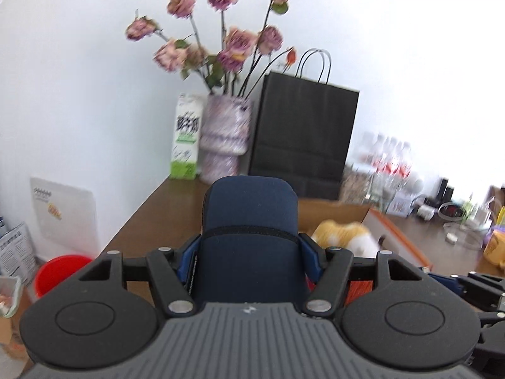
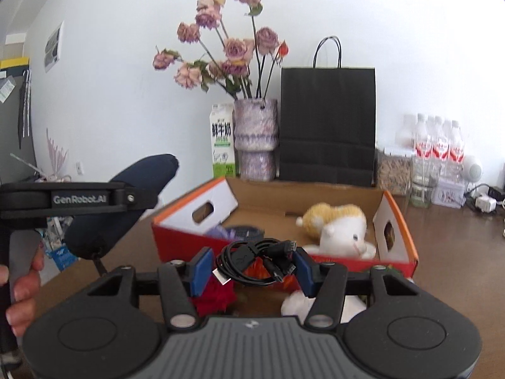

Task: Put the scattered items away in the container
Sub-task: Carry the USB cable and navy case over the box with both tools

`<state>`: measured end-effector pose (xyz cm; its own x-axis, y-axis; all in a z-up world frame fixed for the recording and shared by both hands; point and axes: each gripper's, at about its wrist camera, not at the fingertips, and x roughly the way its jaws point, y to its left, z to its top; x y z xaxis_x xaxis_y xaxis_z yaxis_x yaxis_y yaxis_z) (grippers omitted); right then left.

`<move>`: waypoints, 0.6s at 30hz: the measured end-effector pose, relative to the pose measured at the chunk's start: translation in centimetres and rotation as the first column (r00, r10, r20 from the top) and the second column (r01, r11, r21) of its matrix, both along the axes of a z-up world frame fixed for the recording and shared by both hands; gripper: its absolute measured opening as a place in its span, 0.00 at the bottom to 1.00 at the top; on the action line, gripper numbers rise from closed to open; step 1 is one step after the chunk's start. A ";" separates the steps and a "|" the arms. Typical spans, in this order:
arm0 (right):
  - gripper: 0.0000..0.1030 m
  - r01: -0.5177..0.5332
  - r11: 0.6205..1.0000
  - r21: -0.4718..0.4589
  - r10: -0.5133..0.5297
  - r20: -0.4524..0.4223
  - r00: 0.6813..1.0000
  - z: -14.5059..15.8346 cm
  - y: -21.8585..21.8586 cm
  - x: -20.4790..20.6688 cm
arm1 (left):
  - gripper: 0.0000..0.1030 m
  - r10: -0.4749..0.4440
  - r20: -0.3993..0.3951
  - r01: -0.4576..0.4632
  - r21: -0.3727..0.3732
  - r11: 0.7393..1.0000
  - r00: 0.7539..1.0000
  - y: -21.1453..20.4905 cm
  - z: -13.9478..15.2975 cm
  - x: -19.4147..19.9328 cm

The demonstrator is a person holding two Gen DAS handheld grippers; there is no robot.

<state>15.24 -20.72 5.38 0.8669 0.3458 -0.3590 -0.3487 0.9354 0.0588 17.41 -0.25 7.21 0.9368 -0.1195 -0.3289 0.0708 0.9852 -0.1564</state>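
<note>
My left gripper point(image 1: 251, 252) is shut on a dark blue zipped pouch point(image 1: 249, 218), held in the air left of the box; the pouch also shows in the right wrist view point(image 2: 126, 202). My right gripper point(image 2: 252, 267) is shut on a coiled black cable point(image 2: 255, 260), held just in front of the open cardboard box point(image 2: 315, 200) with orange-red sides. Inside the box lie a yellow and white plush toy point(image 2: 341, 227) and a dark round item point(image 2: 244, 231). A red item point(image 2: 214, 297) and a white item point(image 2: 293, 306) lie on the table below the right gripper.
Behind the box stand a milk carton point(image 2: 222, 140), a vase of dried roses point(image 2: 255, 139) and a black paper bag point(image 2: 326, 123). Water bottles point(image 2: 438, 145) and a jar point(image 2: 394, 169) stand at the right. A red bucket point(image 1: 60, 273) sits on the floor left of the brown table point(image 1: 157, 218).
</note>
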 end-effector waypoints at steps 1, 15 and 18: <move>0.52 0.004 1.000 0.006 -0.004 0.013 1.000 0.4 0.0 0.6 | 0.63 -0.002 0.004 0.002 -0.007 1.000 1.000 -0.4 0.3 0.8; 0.52 0.111 0.990 0.091 -0.118 0.067 0.991 1.8 -0.3 10.2 | 0.63 0.062 0.015 -0.062 0.009 0.998 0.998 -3.6 -0.4 10.2; 0.52 0.125 0.989 0.080 -0.127 0.028 0.991 0.7 -0.4 11.2 | 0.63 0.066 -0.016 -0.065 0.041 0.997 0.998 -3.7 -1.7 10.6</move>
<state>26.41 -21.16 6.05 0.9163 0.2591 -0.3055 -0.2315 0.9649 0.1239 28.03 -3.94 5.53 0.9362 -0.0444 -0.3488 0.0036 0.9931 -0.1169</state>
